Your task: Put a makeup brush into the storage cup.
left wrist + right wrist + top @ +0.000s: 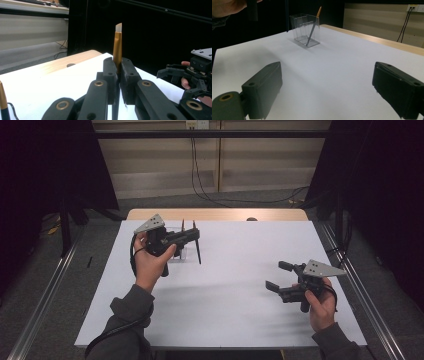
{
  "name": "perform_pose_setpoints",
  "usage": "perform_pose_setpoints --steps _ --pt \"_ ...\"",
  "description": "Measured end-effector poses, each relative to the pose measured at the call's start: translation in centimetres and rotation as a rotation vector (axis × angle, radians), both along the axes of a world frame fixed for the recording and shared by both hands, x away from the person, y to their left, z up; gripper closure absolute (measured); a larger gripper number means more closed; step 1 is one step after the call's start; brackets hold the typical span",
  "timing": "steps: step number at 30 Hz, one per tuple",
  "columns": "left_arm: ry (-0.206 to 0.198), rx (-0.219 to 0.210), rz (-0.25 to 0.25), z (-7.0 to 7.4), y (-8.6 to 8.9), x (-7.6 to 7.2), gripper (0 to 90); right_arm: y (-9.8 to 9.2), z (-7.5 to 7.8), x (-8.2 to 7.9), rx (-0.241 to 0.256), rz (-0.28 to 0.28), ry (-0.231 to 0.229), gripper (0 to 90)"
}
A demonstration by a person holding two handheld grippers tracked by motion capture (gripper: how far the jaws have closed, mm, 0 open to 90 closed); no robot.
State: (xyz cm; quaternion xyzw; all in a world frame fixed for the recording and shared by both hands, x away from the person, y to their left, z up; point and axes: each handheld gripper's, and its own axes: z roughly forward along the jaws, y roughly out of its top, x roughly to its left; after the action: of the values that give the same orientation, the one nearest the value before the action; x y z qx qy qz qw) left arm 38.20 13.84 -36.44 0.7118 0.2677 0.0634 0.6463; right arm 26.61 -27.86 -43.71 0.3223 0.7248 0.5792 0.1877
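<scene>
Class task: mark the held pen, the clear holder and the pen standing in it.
Held pen (117, 45), left gripper view, gold barrel above the jaws.
Holder (300, 27), right gripper view, front wall.
Standing pen (312, 29), right gripper view, mid-shaft.

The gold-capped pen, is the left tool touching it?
Touching. The left gripper view shows the left tool with both jaws pressed against the pen.

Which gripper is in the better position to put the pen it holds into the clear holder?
Left. The left gripper is shut on a pen right beside the clear holder; the right gripper is open and farther away.
</scene>
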Motion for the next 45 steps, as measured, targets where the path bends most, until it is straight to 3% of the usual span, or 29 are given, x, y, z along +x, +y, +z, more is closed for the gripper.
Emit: perform_pose_setpoints --steps 26,45 --pt "-0.013 0.026 0.037 0.9 1.7 0.7 83.8 -0.1 0.1 -0.1 -0.001 -0.003 -0.002 8.9" --pt "-0.026 0.051 0.094 1.9 3.1 1.5 83.8 -0.1 0.0 0.0 0.002 -0.001 -0.001 8.9"
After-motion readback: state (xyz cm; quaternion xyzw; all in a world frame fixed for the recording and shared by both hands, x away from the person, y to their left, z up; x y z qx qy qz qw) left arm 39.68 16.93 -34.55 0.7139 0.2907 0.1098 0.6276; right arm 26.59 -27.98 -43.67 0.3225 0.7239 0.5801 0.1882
